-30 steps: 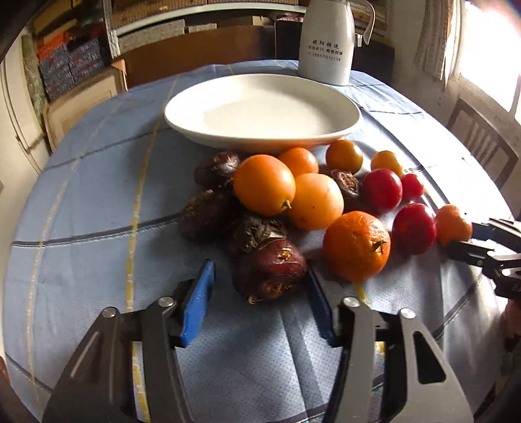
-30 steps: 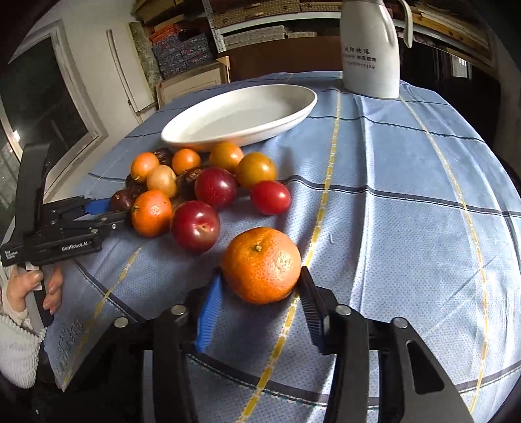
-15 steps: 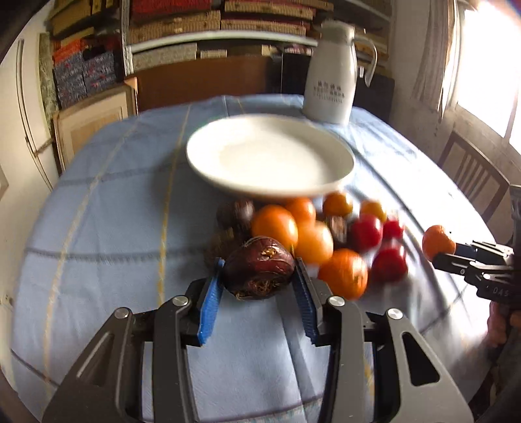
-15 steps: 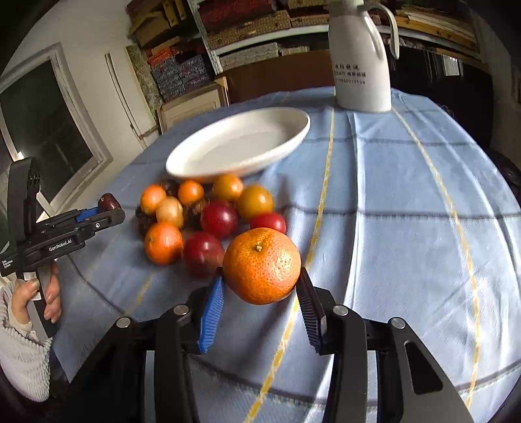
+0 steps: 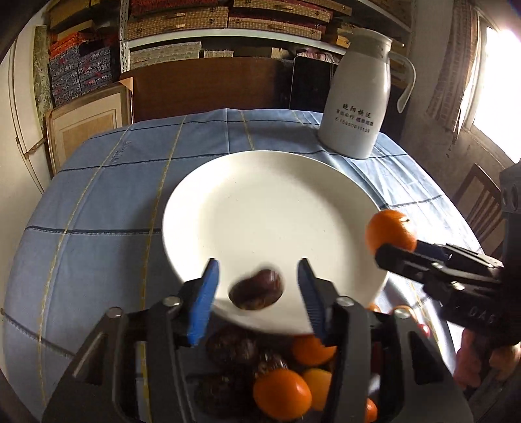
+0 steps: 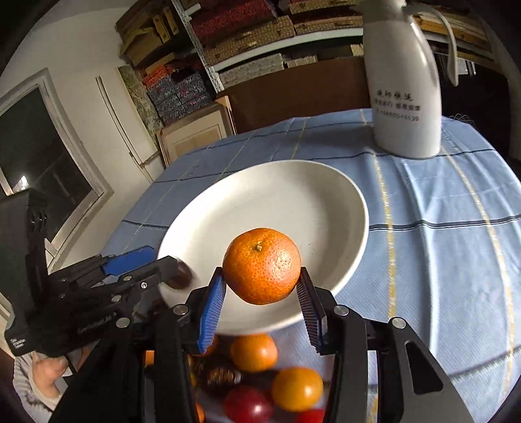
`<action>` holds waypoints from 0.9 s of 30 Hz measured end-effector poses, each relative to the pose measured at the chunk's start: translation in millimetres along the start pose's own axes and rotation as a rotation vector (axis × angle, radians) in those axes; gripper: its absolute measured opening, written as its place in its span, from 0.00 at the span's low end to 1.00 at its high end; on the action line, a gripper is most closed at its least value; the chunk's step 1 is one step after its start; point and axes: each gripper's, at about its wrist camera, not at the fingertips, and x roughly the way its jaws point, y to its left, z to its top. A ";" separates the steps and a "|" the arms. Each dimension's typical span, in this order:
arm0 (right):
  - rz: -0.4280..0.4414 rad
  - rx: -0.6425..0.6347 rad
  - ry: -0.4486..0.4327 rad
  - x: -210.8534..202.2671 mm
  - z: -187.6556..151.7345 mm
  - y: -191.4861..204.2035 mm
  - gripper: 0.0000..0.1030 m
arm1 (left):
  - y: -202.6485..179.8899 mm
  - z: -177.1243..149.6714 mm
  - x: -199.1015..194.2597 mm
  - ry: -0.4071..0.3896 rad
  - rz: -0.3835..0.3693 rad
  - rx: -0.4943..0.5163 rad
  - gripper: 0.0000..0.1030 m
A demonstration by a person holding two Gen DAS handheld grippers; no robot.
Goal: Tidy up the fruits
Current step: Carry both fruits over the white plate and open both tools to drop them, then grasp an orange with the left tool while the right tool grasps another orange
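A white plate (image 5: 260,208) (image 6: 276,195) lies on the blue checked tablecloth. My left gripper (image 5: 257,289) hovers over the plate's near rim with its jaws opening. A dark wrinkled passion fruit (image 5: 255,289) (image 6: 180,279), blurred, lies between the blue pads without touching them. My right gripper (image 6: 262,289) (image 5: 390,249) is shut on an orange mandarin (image 6: 262,265) (image 5: 390,231) held above the plate's near side. A pile of oranges, red plums and dark fruits (image 5: 283,387) (image 6: 260,384) lies on the cloth below both grippers.
A white jug (image 5: 355,97) (image 6: 403,84) stands beyond the plate at the back right of the table. Shelves of boxes (image 5: 228,19) fill the wall behind. A wooden chair (image 5: 478,195) is at the table's right side. A person's hand (image 6: 45,380) holds the left gripper.
Both grippers rose from the fruit pile and moved forward over the plate. The left gripper closed on the passion fruit, carried it, and has now spread its jaws off it. The right keeps the mandarin.
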 end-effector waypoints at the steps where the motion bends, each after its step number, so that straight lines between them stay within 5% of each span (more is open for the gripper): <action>1: -0.001 0.007 0.010 6.5 -0.4 -2.4 0.46 | 1.4 0.8 3.2 -0.005 -0.003 -0.002 0.62; 14: -0.015 0.079 -0.080 -13.2 -7.6 -28.4 0.62 | 27.7 -14.9 1.6 -0.014 0.012 -0.051 0.66; 22: -0.030 0.191 -0.142 -35.7 -24.4 -53.4 0.69 | 31.2 -51.3 -19.1 -0.014 0.000 -0.069 0.66; 25: -0.023 0.217 -0.154 -46.0 -36.0 -55.2 0.72 | 25.8 -70.8 -35.2 -0.043 -0.001 -0.060 0.85; 27: -0.022 0.220 -0.155 -50.5 -44.7 -52.1 0.73 | 20.7 -80.2 -49.0 -0.078 -0.018 -0.047 0.88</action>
